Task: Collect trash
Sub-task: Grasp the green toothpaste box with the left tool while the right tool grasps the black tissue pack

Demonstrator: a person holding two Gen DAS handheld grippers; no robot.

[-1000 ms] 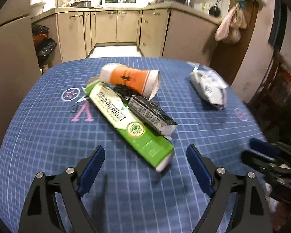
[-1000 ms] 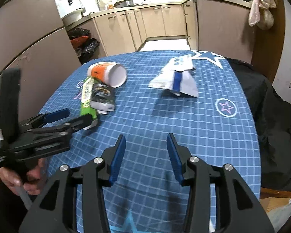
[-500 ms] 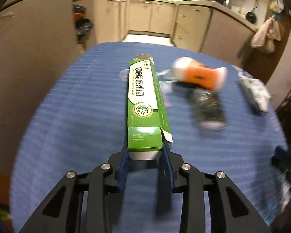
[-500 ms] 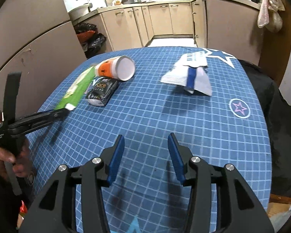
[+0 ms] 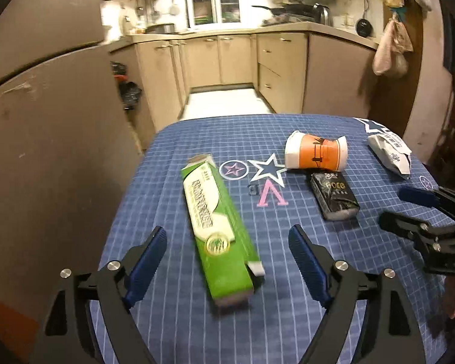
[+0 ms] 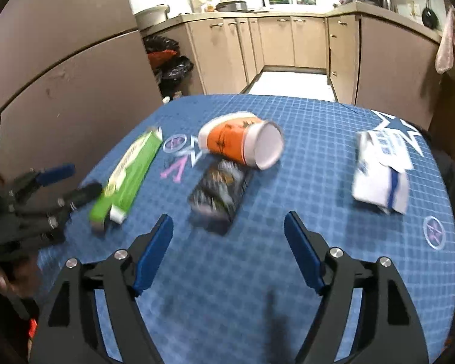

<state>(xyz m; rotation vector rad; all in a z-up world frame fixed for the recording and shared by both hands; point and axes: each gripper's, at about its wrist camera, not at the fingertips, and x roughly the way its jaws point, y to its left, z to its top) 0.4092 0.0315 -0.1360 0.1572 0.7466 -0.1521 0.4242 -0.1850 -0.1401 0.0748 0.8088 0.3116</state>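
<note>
Four trash items mid-table (image 5: 173, 318); near edge strip clear.

We record a table cover (image 5: 173, 327) in blue with a fine white grid, printed with a white-edged navy star (image 5: 268, 170), a pink letter V (image 5: 271, 195) and a pink star in a white ring (image 5: 234, 170). At frame centre lies a green carton (image 5: 218, 233) with white lettering and a round yellowish emblem. Upper right, the paper cup (image 5: 317, 155) is orange with white ends and black marks. Below it, the black packet (image 5: 333, 195) carries pale lettering. At far right, the wrapper (image 6: 379, 170) is white with blue print. Both the left gripper (image 5: 227, 261) and the right gripper (image 6: 227, 251) are black with blue pads.
</note>
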